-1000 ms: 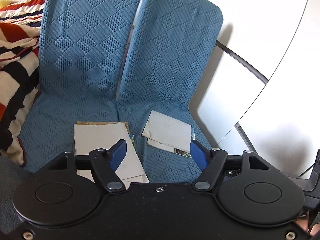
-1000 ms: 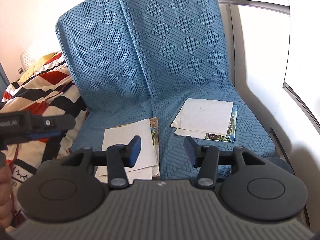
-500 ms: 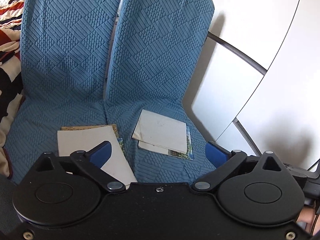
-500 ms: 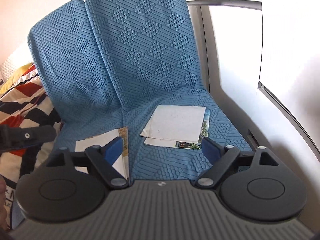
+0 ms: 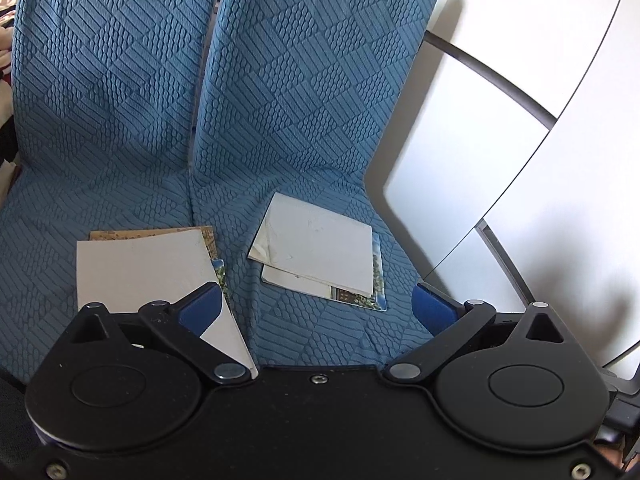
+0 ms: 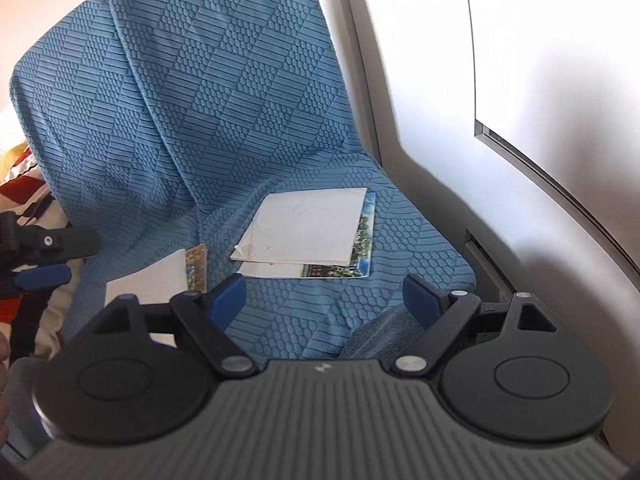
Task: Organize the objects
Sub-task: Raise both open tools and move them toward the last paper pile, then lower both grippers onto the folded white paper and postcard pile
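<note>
Two loose piles of cards and papers lie on the blue quilted seats: the right pile (image 5: 320,258), a white sheet over picture cards that stick out skewed at its right and front edges, sits mid-cushion on the right seat (image 5: 320,336); the left pile (image 5: 148,268) lies near the front edge of the left seat (image 5: 48,240), close to the seam. Neither pile is squared or merged, so by my reading the sorting has barely begun. The left gripper (image 5: 318,308) and right gripper (image 6: 324,294) both hang above the cushion, jaws spread wide, having just opened with nothing between them.
</note>
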`<state>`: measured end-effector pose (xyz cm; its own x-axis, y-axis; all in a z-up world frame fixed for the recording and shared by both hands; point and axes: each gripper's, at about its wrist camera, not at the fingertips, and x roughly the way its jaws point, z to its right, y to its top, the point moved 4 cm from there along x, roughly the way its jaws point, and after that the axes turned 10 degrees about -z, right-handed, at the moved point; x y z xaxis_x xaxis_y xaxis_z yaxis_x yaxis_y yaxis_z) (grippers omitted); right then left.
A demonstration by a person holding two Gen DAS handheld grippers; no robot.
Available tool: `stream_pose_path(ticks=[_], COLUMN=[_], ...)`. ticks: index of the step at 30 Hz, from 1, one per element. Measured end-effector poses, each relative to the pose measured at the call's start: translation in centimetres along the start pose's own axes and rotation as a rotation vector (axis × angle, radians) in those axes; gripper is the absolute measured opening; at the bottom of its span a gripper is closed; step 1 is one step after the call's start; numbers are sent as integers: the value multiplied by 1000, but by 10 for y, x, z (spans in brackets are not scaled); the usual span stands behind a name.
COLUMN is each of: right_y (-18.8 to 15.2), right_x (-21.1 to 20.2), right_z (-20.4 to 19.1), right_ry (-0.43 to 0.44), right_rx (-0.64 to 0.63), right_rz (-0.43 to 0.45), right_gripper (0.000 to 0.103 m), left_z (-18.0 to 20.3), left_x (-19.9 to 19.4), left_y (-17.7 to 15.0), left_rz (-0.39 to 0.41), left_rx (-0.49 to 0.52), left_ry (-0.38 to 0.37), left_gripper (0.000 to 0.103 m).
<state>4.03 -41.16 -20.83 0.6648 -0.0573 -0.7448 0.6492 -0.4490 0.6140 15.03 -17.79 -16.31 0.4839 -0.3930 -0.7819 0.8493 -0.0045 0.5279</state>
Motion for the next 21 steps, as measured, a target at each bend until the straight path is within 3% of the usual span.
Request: stream_pose_path(ticks=[7,21], right_y=[5,10], right_x=[17,64], right_z=[9,21], right_ry=[5,3], right_rx=[25,202], right_rz=[63,56], right_gripper=[87,86], left_z=[3,4], left_x=[27,101], left_y=[5,24], left_rz=[17,-60], left_rx=[17,-25], left_ry=[-9,7], left_gripper=[101,96])
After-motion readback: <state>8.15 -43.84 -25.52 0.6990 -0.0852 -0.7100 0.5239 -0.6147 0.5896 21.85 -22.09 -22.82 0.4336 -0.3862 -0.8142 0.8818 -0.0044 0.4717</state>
